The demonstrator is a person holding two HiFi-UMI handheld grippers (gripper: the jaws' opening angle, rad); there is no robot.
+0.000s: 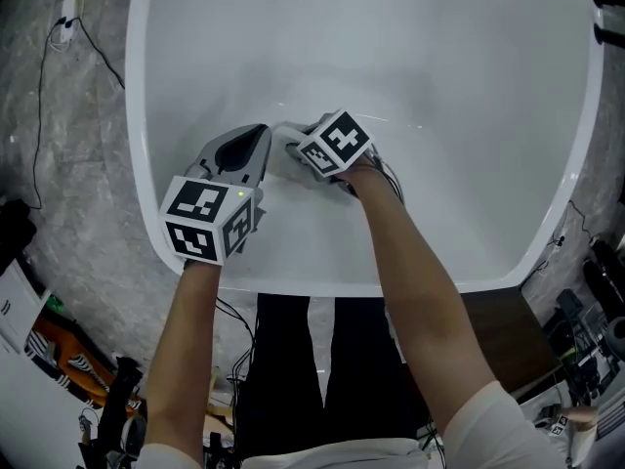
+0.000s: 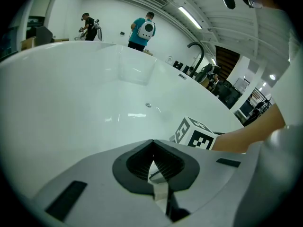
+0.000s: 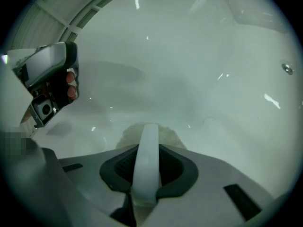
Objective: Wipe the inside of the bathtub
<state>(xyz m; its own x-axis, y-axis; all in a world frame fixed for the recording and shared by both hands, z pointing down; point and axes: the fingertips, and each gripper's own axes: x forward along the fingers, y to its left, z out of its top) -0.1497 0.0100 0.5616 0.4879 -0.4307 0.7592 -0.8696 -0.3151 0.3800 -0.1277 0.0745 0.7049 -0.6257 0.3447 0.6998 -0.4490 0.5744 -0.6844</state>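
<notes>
My right tool (image 1: 290, 145) is clamped on the stiff white handle (image 3: 146, 167) of a soft, light-looking pad (image 3: 173, 137), which rests on the slick bathtub (image 1: 439, 66) floor, near side. The handle seems the best hold. My left tool (image 1: 260, 137) is closed, empty.
</notes>
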